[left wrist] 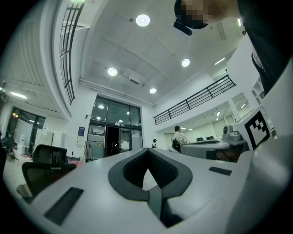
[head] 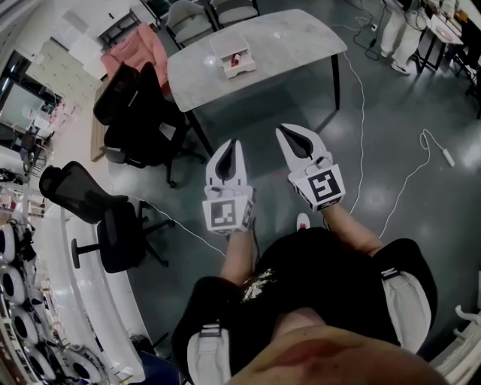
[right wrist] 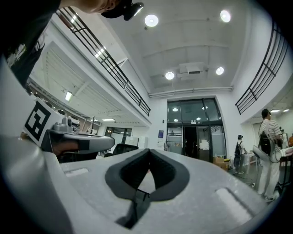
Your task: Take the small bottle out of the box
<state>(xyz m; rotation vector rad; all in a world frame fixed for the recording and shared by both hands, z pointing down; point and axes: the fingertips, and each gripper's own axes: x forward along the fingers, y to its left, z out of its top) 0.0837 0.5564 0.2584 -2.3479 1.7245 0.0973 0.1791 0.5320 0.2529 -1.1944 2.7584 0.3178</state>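
Observation:
A white open box (head: 233,54) sits on the grey table (head: 301,45) ahead of me; something small and red (head: 237,60) lies inside it, too small to make out as a bottle. My left gripper (head: 232,143) and right gripper (head: 279,129) hang side by side over the floor, short of the table. Both are shut, tips touching, with nothing held. The left gripper view shows its jaws (left wrist: 147,151) closed and pointing slightly upward into the hall. The same holds in the right gripper view (right wrist: 148,151). Neither gripper view shows the box.
Black office chairs (head: 139,113) (head: 105,218) stand to the left, one with a pink cloth (head: 135,46) behind it. Two grey chairs (head: 210,16) stand at the table's far side. White cables (head: 361,113) trail across the dark floor on the right. People (right wrist: 268,151) stand far off.

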